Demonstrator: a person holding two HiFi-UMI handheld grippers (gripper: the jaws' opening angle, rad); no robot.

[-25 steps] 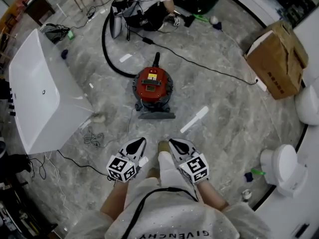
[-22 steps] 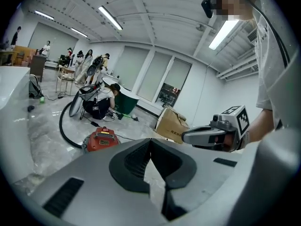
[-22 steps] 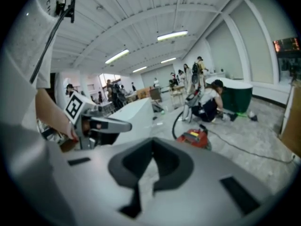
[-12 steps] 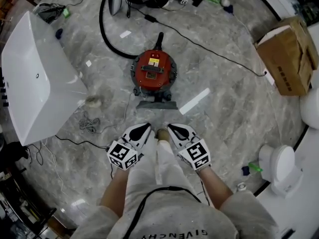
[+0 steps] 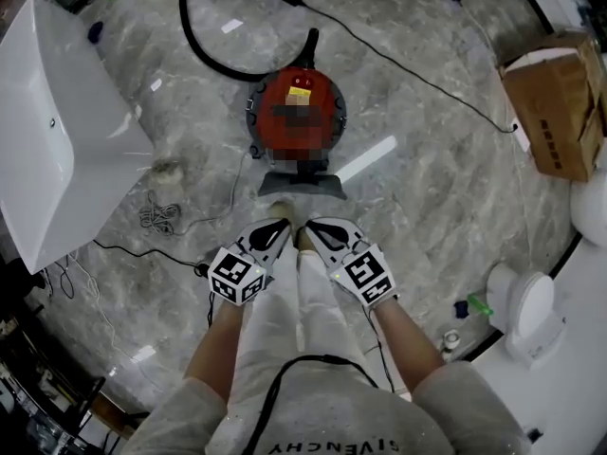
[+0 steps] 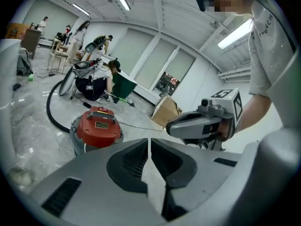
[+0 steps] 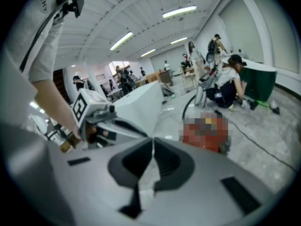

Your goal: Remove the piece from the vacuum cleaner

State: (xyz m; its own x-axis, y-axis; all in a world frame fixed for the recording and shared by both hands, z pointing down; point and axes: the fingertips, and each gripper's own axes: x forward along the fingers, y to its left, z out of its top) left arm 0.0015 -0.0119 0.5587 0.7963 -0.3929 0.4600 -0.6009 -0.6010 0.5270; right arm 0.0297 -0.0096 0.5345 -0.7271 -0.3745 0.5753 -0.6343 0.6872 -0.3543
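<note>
Head view: on the grey marble floor point(image 5: 436, 169), the red vacuum cleaner point(image 5: 296, 112) stands just beyond both tongs. Side by side near the person's legs, the left tongs point(image 5: 278, 229) and right tongs point(image 5: 316, 227) are fully closed, empty, touching nothing.

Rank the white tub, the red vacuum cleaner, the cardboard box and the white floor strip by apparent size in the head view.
1. white tub, clearly largest.
2 and 3. red vacuum cleaner and cardboard box: about alike; the box is cut off at the picture's edge, so no ranking.
4. white floor strip, smallest.
</note>
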